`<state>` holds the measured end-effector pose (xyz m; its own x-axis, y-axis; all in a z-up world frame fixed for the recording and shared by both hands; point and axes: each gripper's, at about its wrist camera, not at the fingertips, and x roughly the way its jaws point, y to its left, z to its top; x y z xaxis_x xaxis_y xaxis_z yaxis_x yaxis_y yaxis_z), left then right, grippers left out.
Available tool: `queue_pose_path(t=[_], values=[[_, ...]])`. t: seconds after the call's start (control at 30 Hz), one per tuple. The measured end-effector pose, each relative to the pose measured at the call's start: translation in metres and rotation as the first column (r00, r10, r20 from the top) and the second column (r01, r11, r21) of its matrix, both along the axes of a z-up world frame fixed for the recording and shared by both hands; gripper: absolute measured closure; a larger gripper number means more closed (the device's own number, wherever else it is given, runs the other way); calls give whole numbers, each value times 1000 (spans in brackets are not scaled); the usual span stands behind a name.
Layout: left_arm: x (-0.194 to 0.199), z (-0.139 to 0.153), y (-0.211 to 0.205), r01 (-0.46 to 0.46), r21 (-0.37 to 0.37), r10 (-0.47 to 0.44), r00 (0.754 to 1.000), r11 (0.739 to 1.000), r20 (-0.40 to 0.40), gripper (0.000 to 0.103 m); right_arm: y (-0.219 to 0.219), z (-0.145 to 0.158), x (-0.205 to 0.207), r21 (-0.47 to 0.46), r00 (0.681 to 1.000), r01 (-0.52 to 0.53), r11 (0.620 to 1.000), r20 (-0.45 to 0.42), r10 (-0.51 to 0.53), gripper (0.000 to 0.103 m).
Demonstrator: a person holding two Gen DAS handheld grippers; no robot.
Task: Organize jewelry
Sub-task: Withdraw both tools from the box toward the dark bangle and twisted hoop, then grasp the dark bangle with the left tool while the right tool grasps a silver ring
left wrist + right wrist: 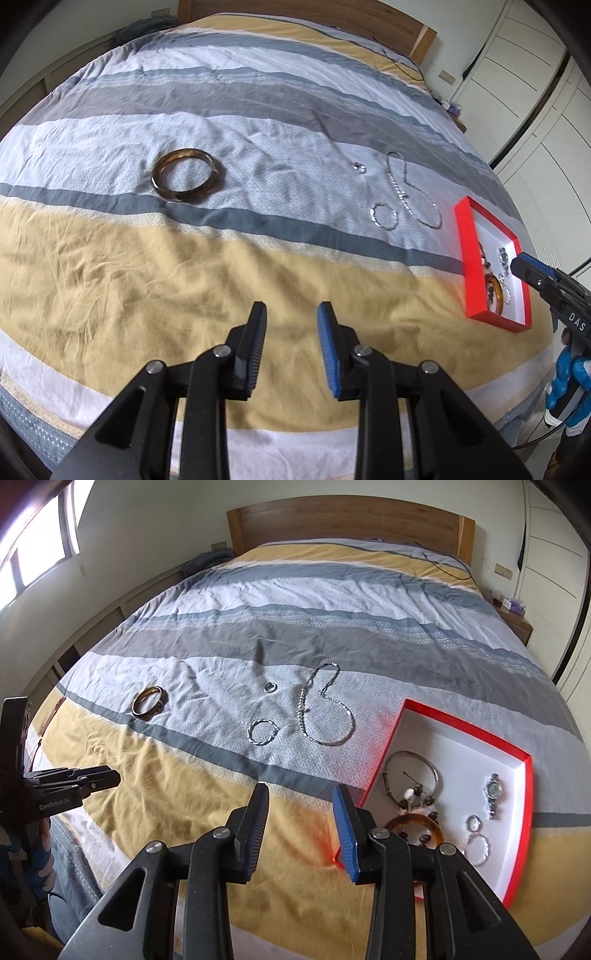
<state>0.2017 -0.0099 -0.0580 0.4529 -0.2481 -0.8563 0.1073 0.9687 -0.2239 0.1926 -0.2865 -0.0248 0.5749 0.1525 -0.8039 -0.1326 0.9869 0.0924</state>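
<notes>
Four pieces lie loose on the striped bedspread (332, 590), so the sorting is partly done and the step in hand looks like a pause between pickups. Going left to right in the right wrist view: the left gripper (110, 777) hovers at the near left, and here its jaw state cannot be told. Beyond it lies the amber bangle (148, 701), then the small ring (270, 688), the twisted silver bracelet (263, 732) and the silver chain necklace (325, 705). The right gripper (301, 819) is released and empty, just beside the near left corner of the red tray (461, 722).

The next move likely calls for reaching forward to the twisted silver bracelet, the nearest loose piece, and pinching its thin rim off the soft cloth.

The left wrist view shows the left gripper (291, 332) spread and empty. Only the right view shows the tray's contents plainly: a wristwatch (493, 794), a wire bangle (413, 771), beads and small rings.
</notes>
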Motion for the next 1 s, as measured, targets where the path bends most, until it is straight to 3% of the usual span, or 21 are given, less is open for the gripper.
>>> queue_pose_path(t=[0.17,0.6,1.0], values=[[16,-10,15,-31,2,31,999,1000,-11,76,7,-13,25,-2,1000,-15,1000,-23,15,67],[80,-19,80,-156,32,156,987,987,28,68,23,-42,106,-8,998,-16,1000,-61,16,46],[134,-34,109,-217,32,215,975,976,51,68,50,-65,166,18,996,-56,998,-69,57,48]])
